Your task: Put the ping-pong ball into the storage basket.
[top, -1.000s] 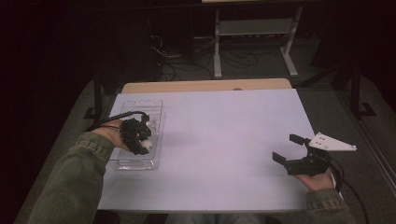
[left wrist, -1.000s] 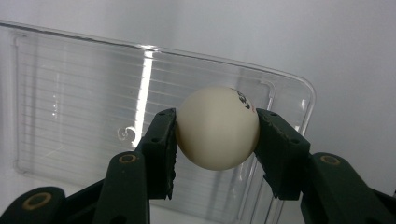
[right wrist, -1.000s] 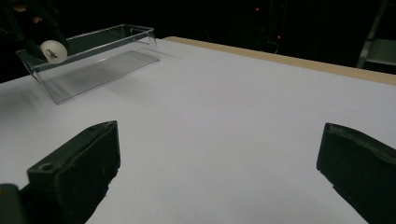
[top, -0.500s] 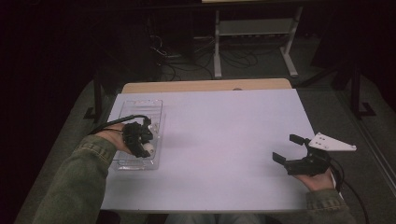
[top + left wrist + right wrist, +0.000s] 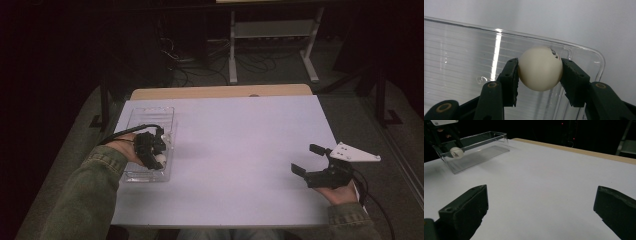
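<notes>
left gripper (image 5: 540, 72): clamped on small white plastic ball (image 5: 540, 68) over clear plastic tray (image 5: 131, 176), probably for a drop-in
right gripper (image 5: 311, 159): jaws wide apart, parked far right, waiting

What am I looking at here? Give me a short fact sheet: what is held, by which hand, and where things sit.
Held thing: white ball
Held by: left gripper, fingers pressed on both sides of the ball
Where: over the clear plastic tray at the table's left
Right gripper: fingers wide apart, nothing between them, near the table's right edge
Surface: white table
</notes>
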`<state>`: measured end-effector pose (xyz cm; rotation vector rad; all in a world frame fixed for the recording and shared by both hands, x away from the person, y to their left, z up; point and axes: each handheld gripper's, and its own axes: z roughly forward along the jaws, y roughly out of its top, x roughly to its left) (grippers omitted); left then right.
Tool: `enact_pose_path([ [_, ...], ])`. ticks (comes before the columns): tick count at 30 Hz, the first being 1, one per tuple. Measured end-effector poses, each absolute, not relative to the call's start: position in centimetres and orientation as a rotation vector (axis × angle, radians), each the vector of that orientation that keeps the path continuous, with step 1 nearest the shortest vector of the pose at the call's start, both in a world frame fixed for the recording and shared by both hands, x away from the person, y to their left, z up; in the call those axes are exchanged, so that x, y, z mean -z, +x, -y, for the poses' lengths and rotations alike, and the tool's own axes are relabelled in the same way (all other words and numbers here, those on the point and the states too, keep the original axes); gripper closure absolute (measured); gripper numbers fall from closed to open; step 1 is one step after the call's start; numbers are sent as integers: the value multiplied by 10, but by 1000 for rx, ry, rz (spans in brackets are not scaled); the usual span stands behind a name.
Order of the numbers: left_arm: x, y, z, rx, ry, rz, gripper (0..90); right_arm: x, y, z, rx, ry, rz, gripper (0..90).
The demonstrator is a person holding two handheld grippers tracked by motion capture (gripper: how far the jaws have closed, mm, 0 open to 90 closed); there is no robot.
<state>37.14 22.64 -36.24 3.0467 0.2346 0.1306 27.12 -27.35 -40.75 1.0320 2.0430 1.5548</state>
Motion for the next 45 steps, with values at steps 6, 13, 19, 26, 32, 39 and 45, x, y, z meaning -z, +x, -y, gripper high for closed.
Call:
enact_pose_path([
  [6,367,375,-228,-119,3047,-255,503,408,272,274,-1553,1034,-2048,0],
  [13,372,378,-230,-110,3031,-294,501,407,271,273,-1552,1030,-2051,0],
  [19,375,381,-231,-101,3032,-299,501,407,271,273,-1550,1027,-2055,0],
  [26,378,382,-231,-97,3039,-305,501,408,271,272,-1548,1025,-2057,0],
  [32,380,382,-231,-100,3037,-326,496,407,271,272,-1547,1024,-2056,0],
  [39,379,382,-232,-160,3045,-355,412,407,270,272,-1546,1026,-2059,0],
  [45,377,383,-234,-175,3023,-413,340,407,270,272,-1544,1028,-2058,0],
])
